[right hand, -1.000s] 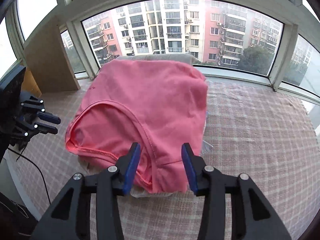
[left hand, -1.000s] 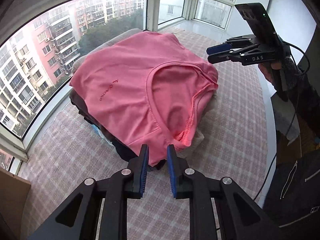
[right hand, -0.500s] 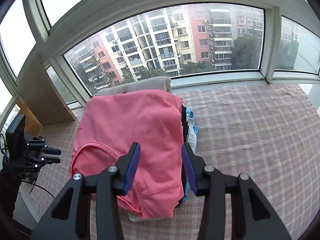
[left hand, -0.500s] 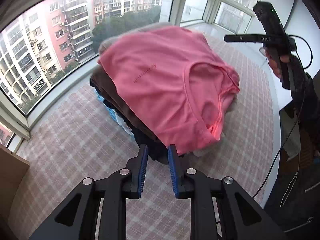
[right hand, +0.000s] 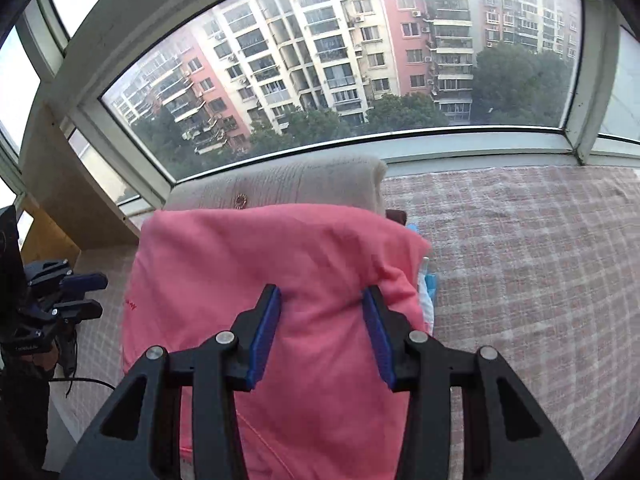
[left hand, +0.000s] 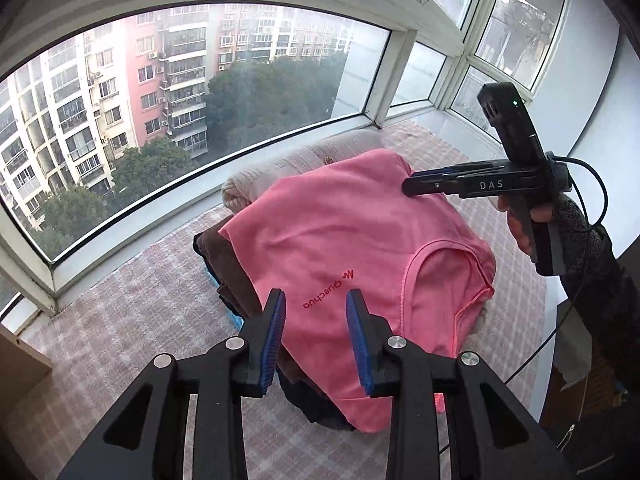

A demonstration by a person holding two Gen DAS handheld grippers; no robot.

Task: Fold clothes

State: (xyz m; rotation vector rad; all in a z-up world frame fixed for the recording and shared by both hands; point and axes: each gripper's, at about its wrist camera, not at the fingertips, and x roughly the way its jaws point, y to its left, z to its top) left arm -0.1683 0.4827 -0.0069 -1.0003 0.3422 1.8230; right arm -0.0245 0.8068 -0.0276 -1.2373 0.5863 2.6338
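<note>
Pink top [left hand: 352, 248] apparently untouched between parted jaws.

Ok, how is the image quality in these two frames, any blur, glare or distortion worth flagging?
Left wrist view: sharp, soft daylight, no glare; fisheye bends the window frame and darkens the corners; the shirt logo is readable. Right wrist view: just as curved, sky blown out at upper left, the shirt slightly soft, the plaid cover crisp.

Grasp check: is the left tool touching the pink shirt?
Apart. Right wrist view shows cover between the pink shirt and the left tool, whose empty jaws have just been opening.
</note>
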